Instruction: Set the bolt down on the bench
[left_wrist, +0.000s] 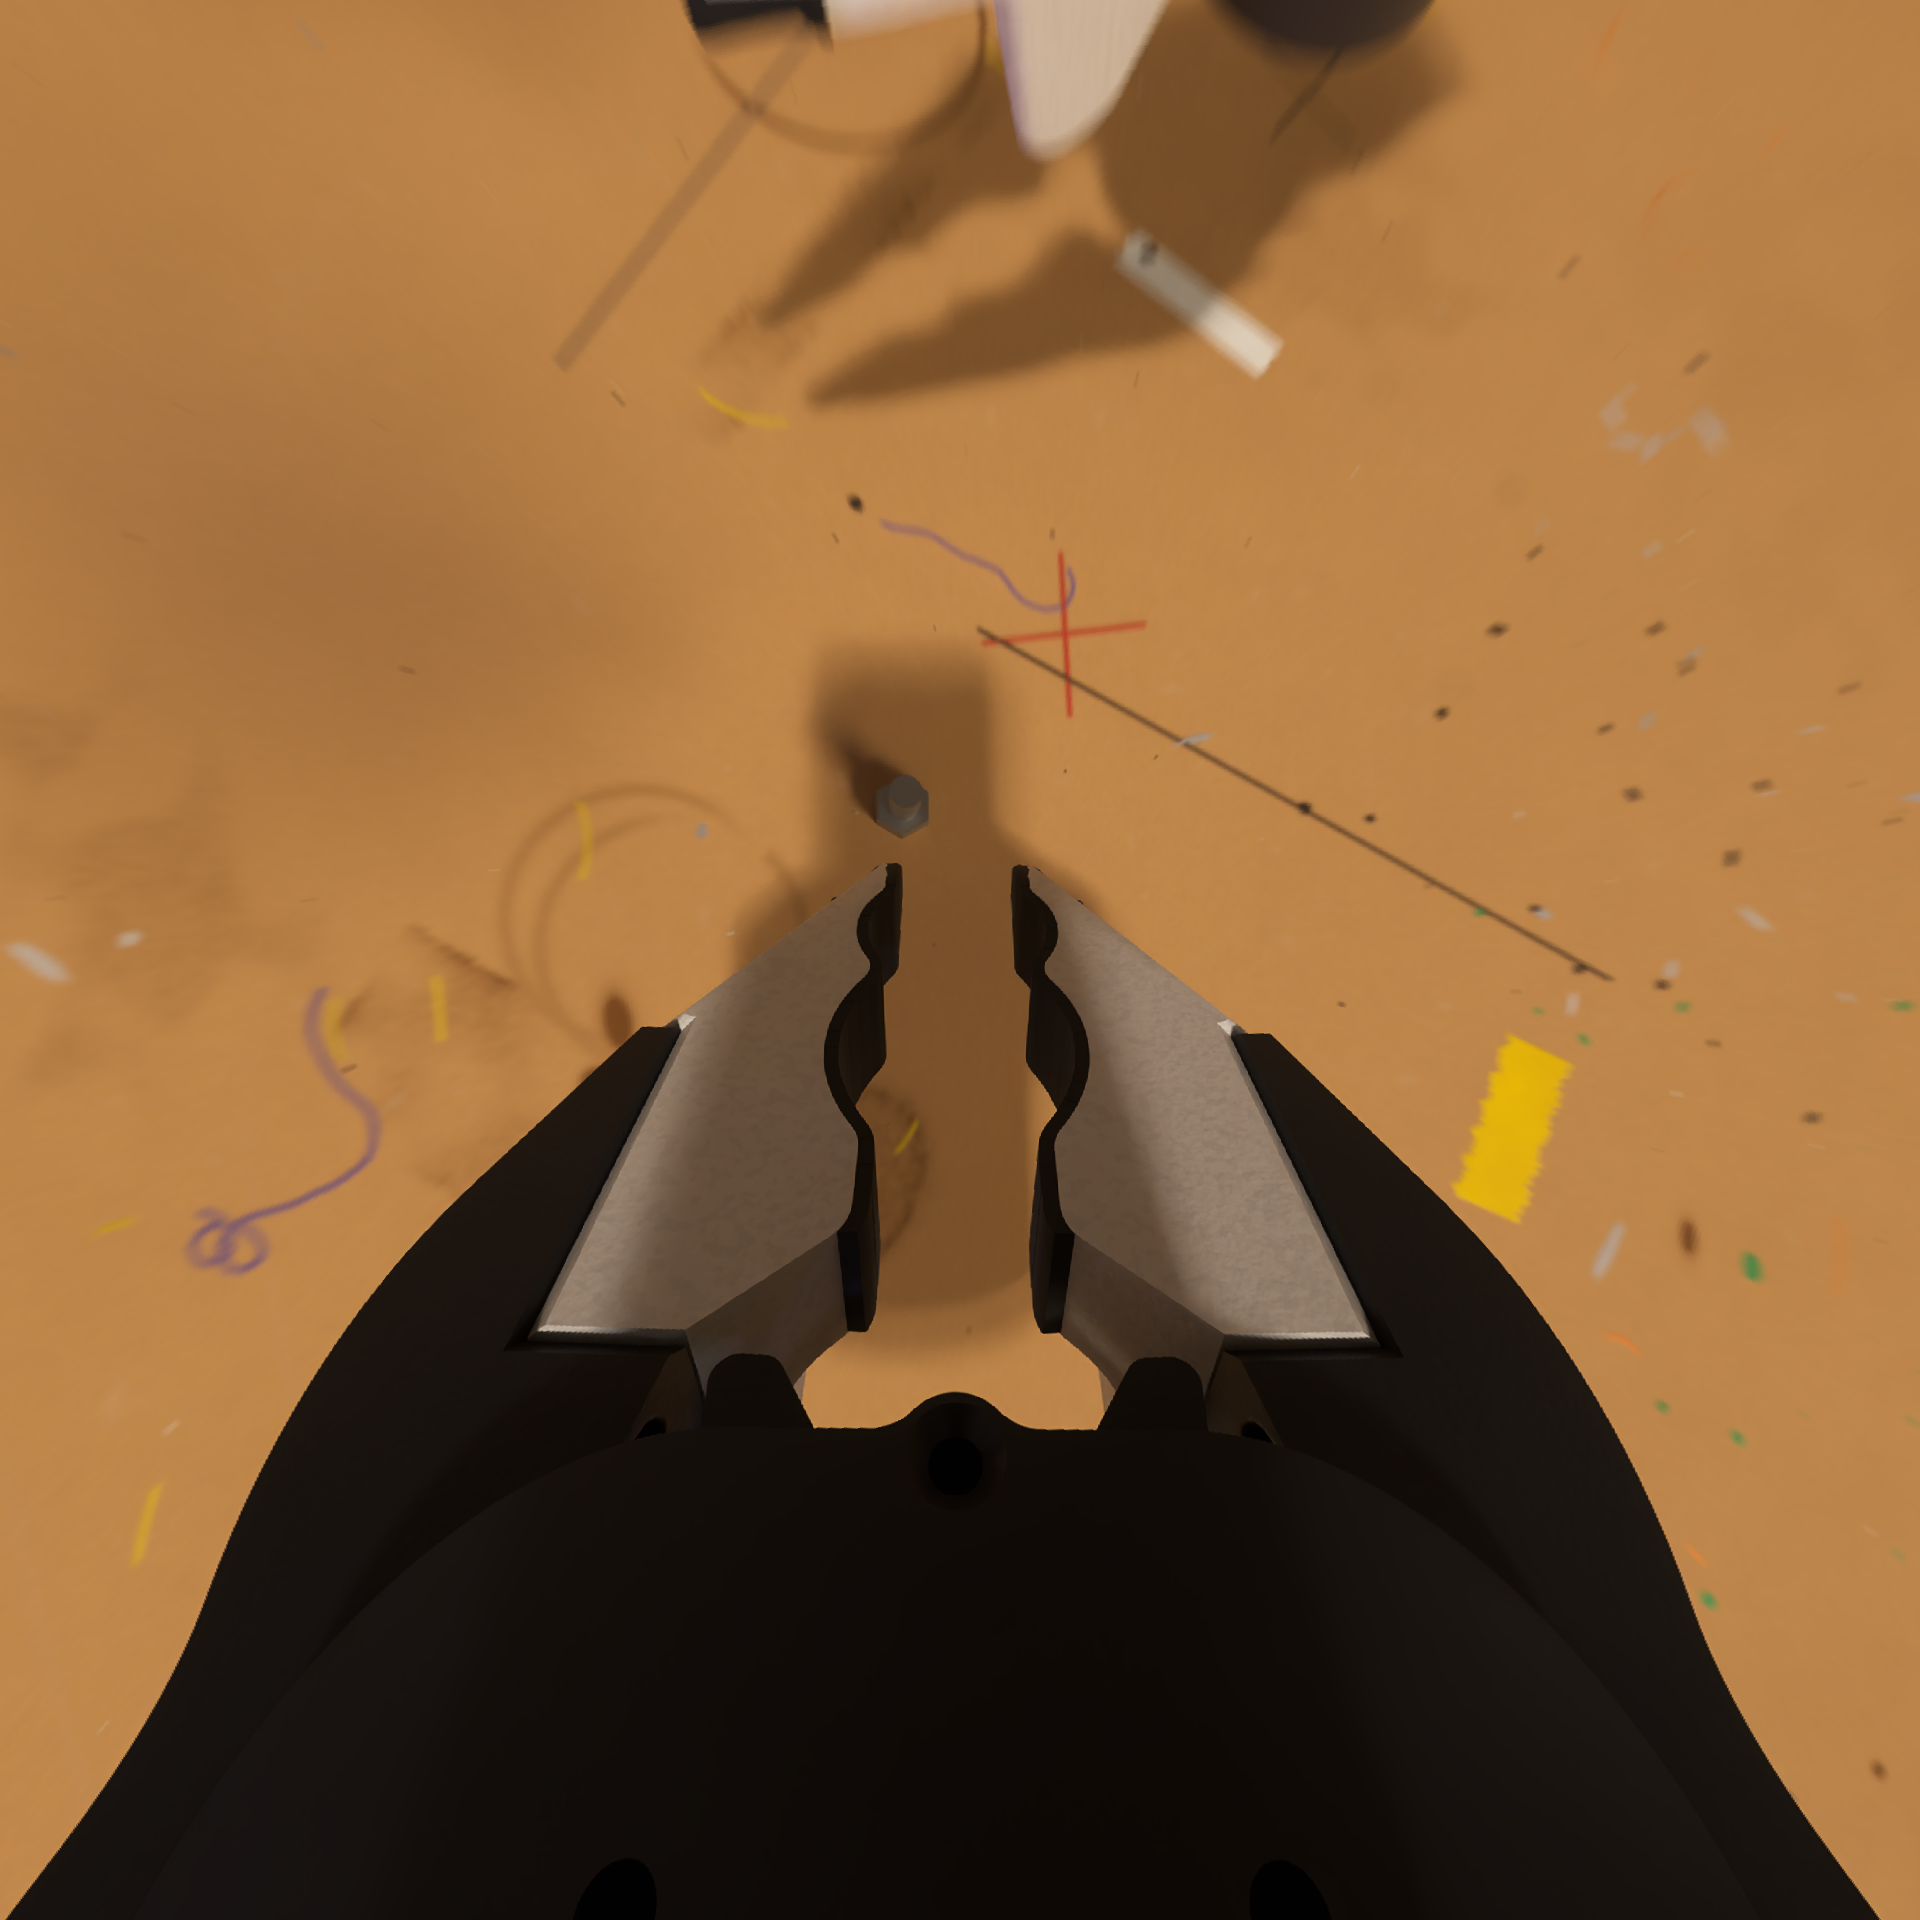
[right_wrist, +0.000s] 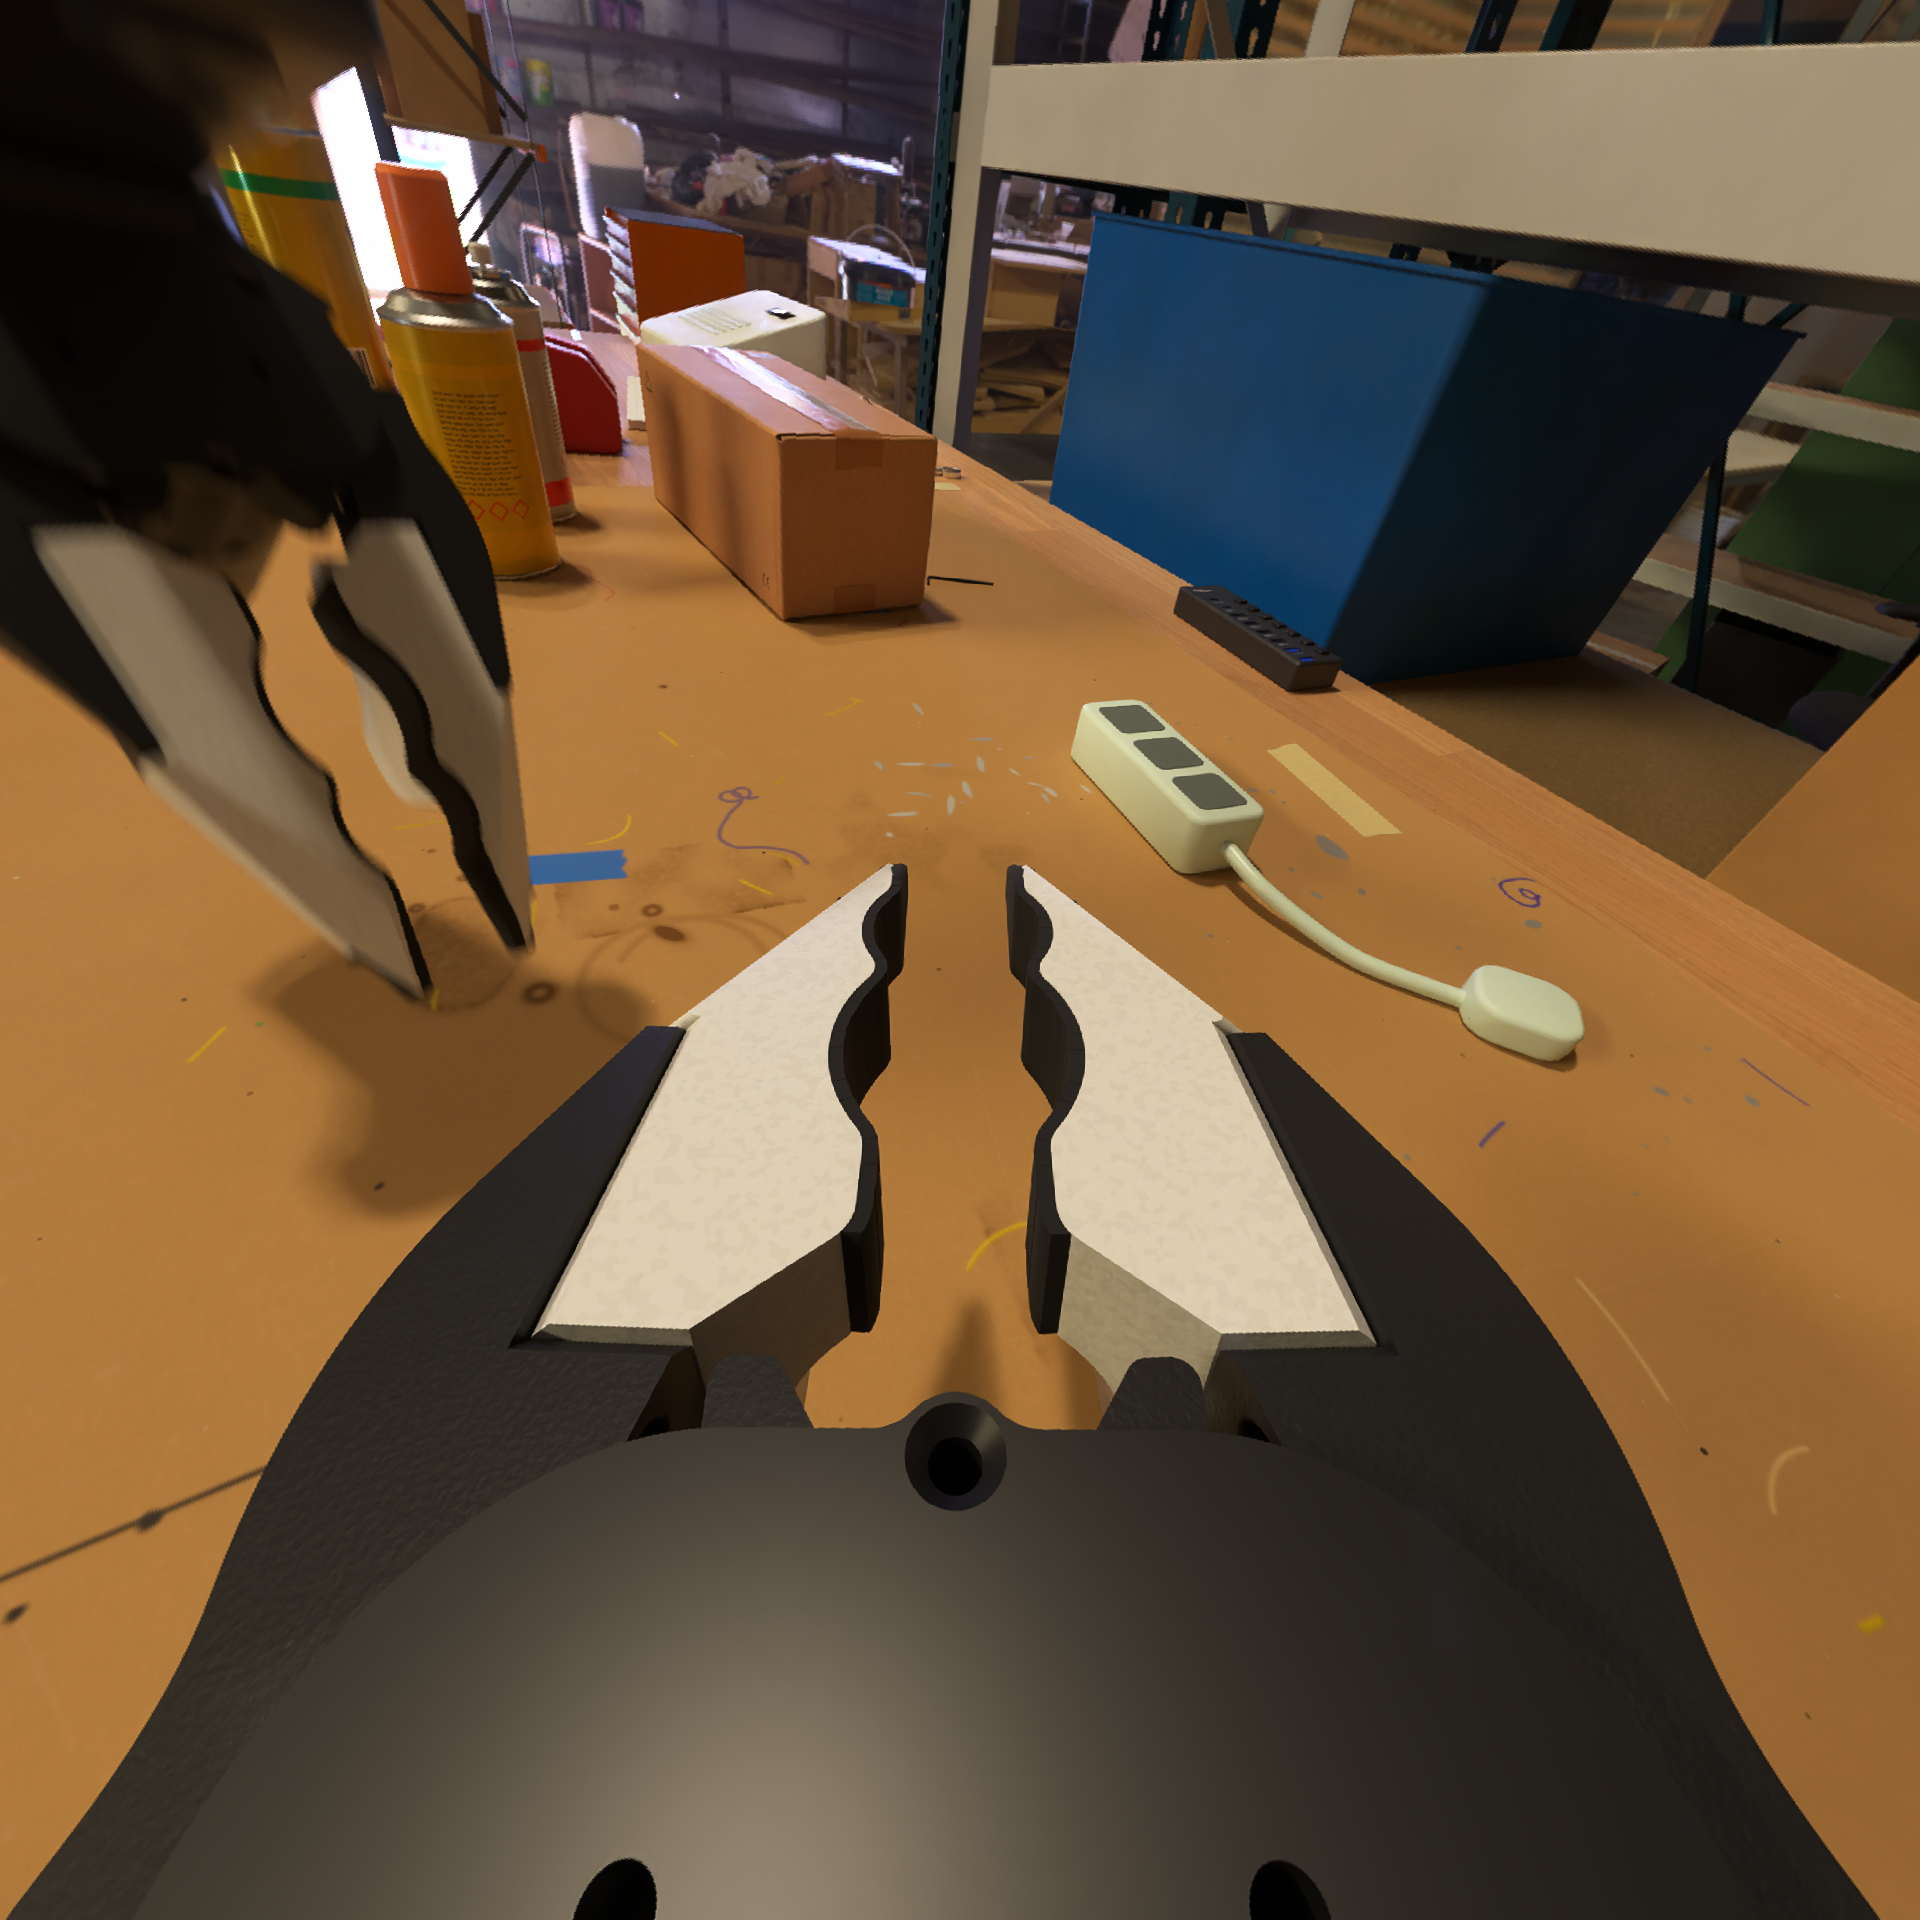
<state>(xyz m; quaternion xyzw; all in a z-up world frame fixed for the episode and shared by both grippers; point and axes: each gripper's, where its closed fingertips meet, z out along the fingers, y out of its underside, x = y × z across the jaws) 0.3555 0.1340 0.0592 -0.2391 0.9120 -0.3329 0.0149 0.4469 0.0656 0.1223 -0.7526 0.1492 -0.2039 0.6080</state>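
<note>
A small grey hex bolt (left_wrist: 900, 805) rests on the orange-brown bench (left_wrist: 312, 623), free of any finger. My left gripper (left_wrist: 956, 878) points down at the bench, open and empty, with the bolt just beyond its left fingertip. In the right wrist view the left gripper (right_wrist: 473, 961) shows at the left, fingertips close to the bench (right_wrist: 1039, 644); I cannot make out the bolt there. My right gripper (right_wrist: 956, 878) is open and empty, low over the bench. One of its pale fingers (left_wrist: 1070, 73) shows blurred at the top of the left wrist view.
Yellow spray cans (right_wrist: 468, 416), a cardboard box (right_wrist: 800, 478), a cream power strip (right_wrist: 1169, 784) with its plug (right_wrist: 1522, 1013), a black hub (right_wrist: 1257, 636) and a blue bin (right_wrist: 1382, 436) stand farther off. A small white-and-grey stick (left_wrist: 1195, 301) and yellow tape (left_wrist: 1512, 1127) lie on the bench.
</note>
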